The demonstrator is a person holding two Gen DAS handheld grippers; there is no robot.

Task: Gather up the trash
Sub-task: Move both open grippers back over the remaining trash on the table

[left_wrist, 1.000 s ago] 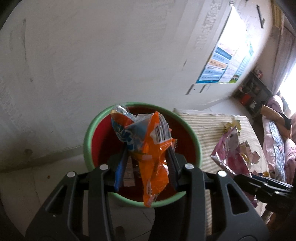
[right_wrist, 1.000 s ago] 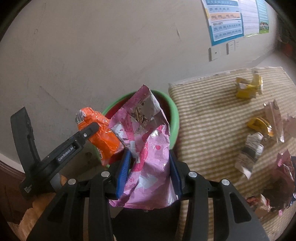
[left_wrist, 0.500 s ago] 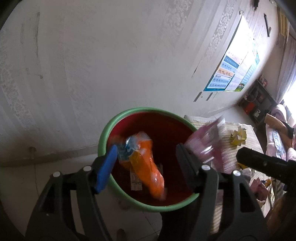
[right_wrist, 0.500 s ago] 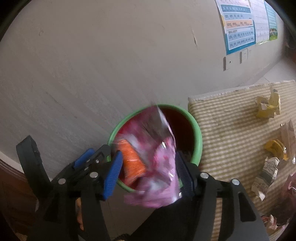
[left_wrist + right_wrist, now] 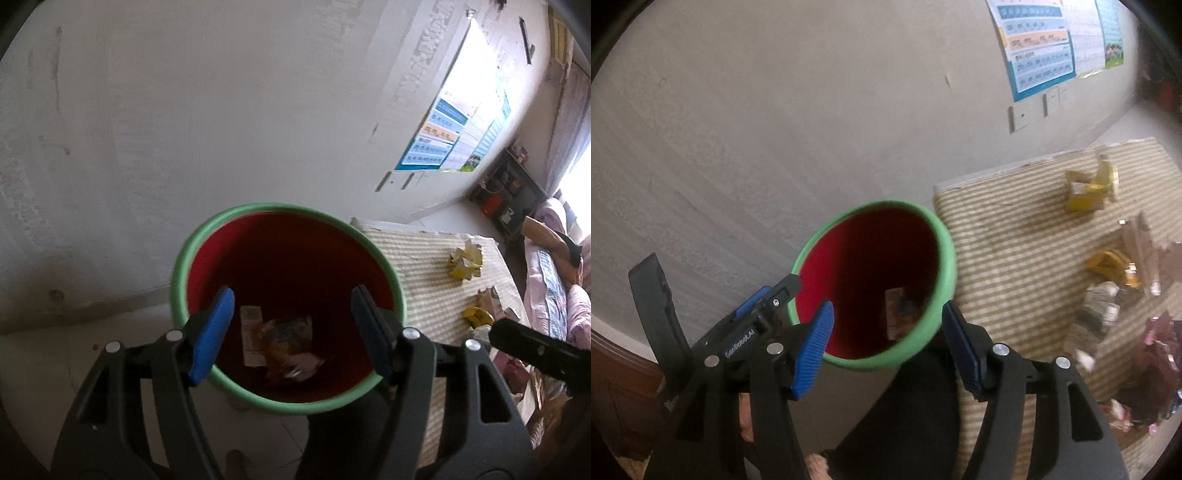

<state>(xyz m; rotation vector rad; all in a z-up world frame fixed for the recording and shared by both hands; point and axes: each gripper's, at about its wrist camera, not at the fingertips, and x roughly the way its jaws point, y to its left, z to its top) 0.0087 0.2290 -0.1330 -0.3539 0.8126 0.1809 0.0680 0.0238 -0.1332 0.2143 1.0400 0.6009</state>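
A red bin with a green rim [image 5: 207, 236] [image 5: 945, 236] stands by the wall. An orange wrapper [image 5: 284, 334] and a pink wrapper [image 5: 306, 363] lie at its bottom beside a paper slip [image 5: 251, 339]. My left gripper [image 5: 293, 334] is open and empty above the bin. My right gripper [image 5: 890, 347] is open and empty over the bin's near rim. The left gripper [image 5: 764, 306] also shows at the left of the right wrist view.
A striped mat [image 5: 1008, 236] [image 5: 424, 266] lies right of the bin with yellow crumpled wrappers [image 5: 1089, 188] [image 5: 465, 258], silver wrappers [image 5: 1104, 306] and a dark pink bag [image 5: 1160, 350]. A wall [image 5: 221, 92] stands behind the bin. Furniture is at the far right.
Both grippers opened. The orange wrapper dropped from the left gripper and the pink bag from the right gripper into the bin.
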